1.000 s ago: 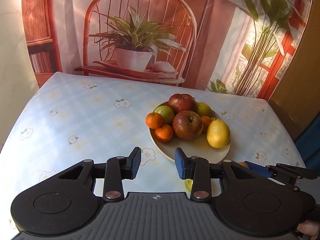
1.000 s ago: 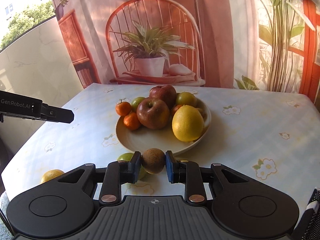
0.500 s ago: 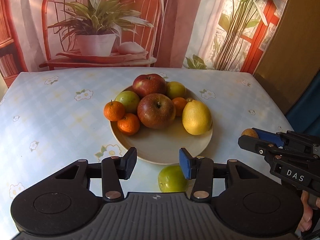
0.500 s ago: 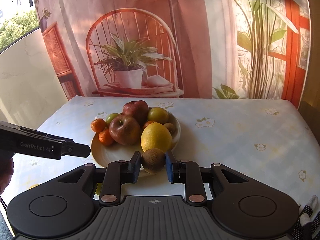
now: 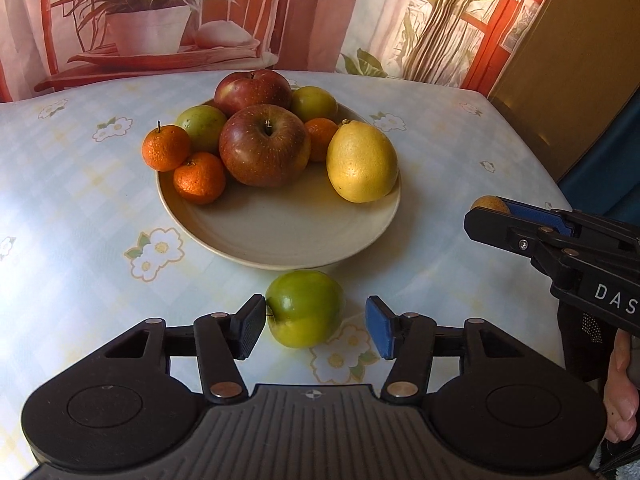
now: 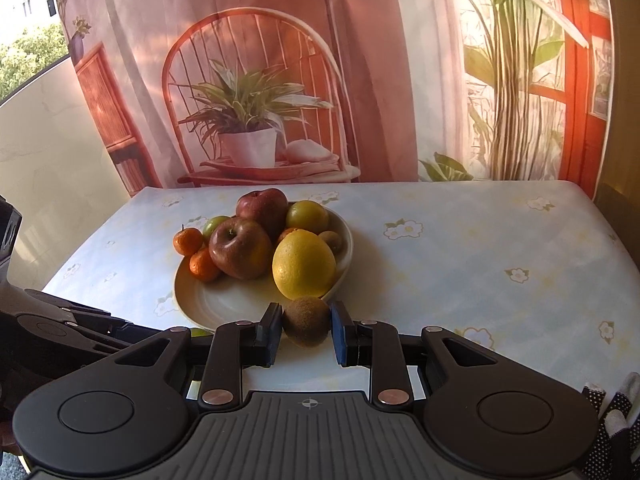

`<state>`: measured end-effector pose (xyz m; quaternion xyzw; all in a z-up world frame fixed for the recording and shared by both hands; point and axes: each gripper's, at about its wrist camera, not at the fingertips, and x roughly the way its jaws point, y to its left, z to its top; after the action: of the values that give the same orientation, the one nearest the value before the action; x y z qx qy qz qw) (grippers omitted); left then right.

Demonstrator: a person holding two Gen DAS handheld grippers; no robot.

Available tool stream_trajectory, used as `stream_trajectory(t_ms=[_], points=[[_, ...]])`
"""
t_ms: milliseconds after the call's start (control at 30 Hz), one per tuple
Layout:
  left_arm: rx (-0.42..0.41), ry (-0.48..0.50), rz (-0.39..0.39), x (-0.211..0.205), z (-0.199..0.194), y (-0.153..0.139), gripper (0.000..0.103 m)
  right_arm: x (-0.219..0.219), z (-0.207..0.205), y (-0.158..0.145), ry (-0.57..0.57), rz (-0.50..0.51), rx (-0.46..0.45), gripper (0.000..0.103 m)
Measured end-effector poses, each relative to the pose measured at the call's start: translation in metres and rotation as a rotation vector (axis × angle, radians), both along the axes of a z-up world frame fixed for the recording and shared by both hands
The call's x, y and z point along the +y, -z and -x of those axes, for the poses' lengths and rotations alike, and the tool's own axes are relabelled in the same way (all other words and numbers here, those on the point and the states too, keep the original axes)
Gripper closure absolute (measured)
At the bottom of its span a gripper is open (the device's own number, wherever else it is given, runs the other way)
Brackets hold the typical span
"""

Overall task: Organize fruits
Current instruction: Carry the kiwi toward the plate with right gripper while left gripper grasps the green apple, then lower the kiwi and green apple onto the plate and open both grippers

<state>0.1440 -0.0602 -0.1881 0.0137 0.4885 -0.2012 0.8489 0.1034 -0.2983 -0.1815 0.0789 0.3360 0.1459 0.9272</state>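
Observation:
A green apple (image 5: 304,308) lies on the flowered tablecloth just in front of the beige plate (image 5: 280,240). My left gripper (image 5: 316,330) hangs low over it, jaws opening, with the apple between them. The black left pad is at the apple's side and the blue right pad stands clear. The plate holds two red apples (image 5: 264,144), tangerines (image 5: 199,178), a big lemon (image 5: 362,162) and small green fruits. My right gripper (image 6: 306,330) is shut on a brown kiwi (image 6: 306,320) near the plate's (image 6: 208,304) front rim. In the left wrist view it hovers at the right with the kiwi (image 5: 486,204).
A printed backdrop of a chair and potted plant (image 6: 248,128) hangs behind the table's far edge. A person's hand (image 5: 618,400) grips the right tool at the lower right. The left tool (image 6: 60,328) fills the left side of the right wrist view.
My left gripper has sunk toward the table and its jaws have spread, so the green apple now sits between them. The right gripper has kept its hold on the kiwi and drifted slightly sideways.

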Motion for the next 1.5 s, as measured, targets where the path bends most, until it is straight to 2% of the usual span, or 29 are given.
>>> stream_trajectory(t_ms=[200,233,267,567,833,1033,1300,1500], points=[[0.009,0.0,-0.033,-0.007,-0.003,0.01,0.045,0.0,0.0,0.002,0.0,-0.002,0.008,0.079],[0.008,0.002,-0.04,-0.007,-0.003,0.011,0.046,0.0,0.0,0.002,0.0,-0.003,0.01,0.079],[0.005,0.004,-0.048,-0.008,-0.003,0.012,0.054,0.0,0.0,0.003,0.0,-0.003,0.012,0.079],[-0.022,0.015,-0.003,0.007,-0.002,0.001,0.054,0.002,-0.002,0.004,-0.004,-0.004,0.019,0.079],[-0.088,-0.047,0.019,0.035,-0.016,-0.023,0.054,0.007,-0.01,0.002,-0.027,0.009,0.02,0.079],[-0.09,-0.075,0.013,0.041,-0.033,-0.021,0.054,0.013,-0.018,0.002,-0.046,0.026,0.019,0.079],[-0.074,-0.057,0.018,0.034,-0.049,-0.011,0.054,0.018,-0.031,0.004,-0.062,0.058,0.021,0.079],[-0.099,-0.035,-0.009,0.029,-0.052,-0.01,0.054,0.02,-0.042,0.003,-0.072,0.086,0.015,0.079]])
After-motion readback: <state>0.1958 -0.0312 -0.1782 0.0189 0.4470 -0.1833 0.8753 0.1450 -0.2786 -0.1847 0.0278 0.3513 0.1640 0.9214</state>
